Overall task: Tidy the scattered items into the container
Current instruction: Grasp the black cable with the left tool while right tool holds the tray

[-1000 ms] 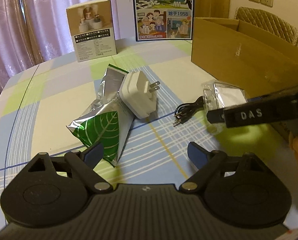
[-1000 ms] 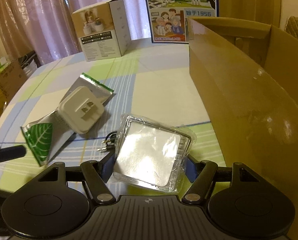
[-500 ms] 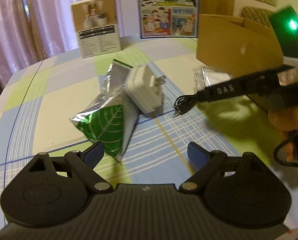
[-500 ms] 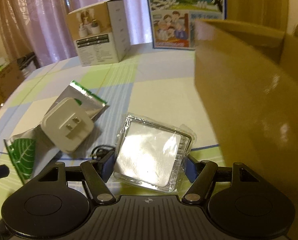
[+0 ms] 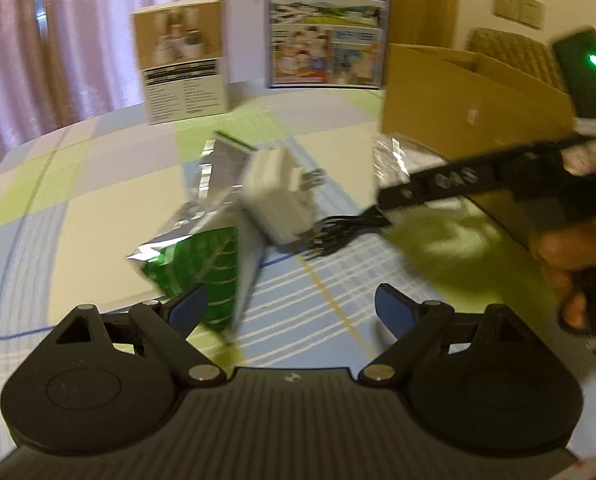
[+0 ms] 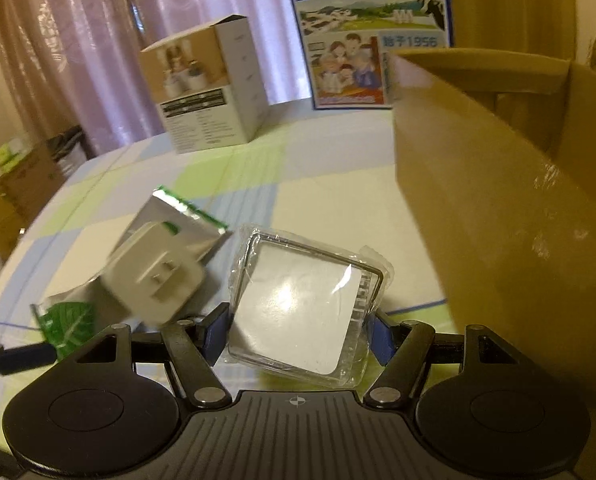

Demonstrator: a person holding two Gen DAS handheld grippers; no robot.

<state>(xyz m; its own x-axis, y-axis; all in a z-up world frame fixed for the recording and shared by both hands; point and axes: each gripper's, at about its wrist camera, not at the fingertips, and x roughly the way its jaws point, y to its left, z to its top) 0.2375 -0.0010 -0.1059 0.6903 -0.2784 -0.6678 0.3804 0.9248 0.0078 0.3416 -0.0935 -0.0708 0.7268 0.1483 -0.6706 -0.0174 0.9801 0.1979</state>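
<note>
My right gripper [image 6: 298, 334] is shut on a clear plastic packet with a white square inside [image 6: 302, 300], held above the table beside the open cardboard box [image 6: 498, 216]. In the left wrist view the packet [image 5: 394, 160] and right gripper [image 5: 390, 200] hang near the box [image 5: 458, 100]. My left gripper [image 5: 291, 310] is open and empty, just short of a green-leaf foil pouch [image 5: 205, 240]. A white plug adapter [image 5: 277, 196] lies on the pouch, with a black cable [image 5: 346, 228] beside it. Pouch [image 6: 161, 224] and adapter [image 6: 153, 276] also show in the right wrist view.
A white-and-tan product box [image 5: 181, 72] and a blue milk carton box [image 5: 326, 24] stand at the table's far side. The checked tablecloth [image 5: 77, 208] covers a round table. Cardboard cartons [image 6: 13, 192] sit on the floor to the left.
My right gripper has lifted the clear packet off the table and up along the box wall. My left gripper has edged forward toward the pouch.
</note>
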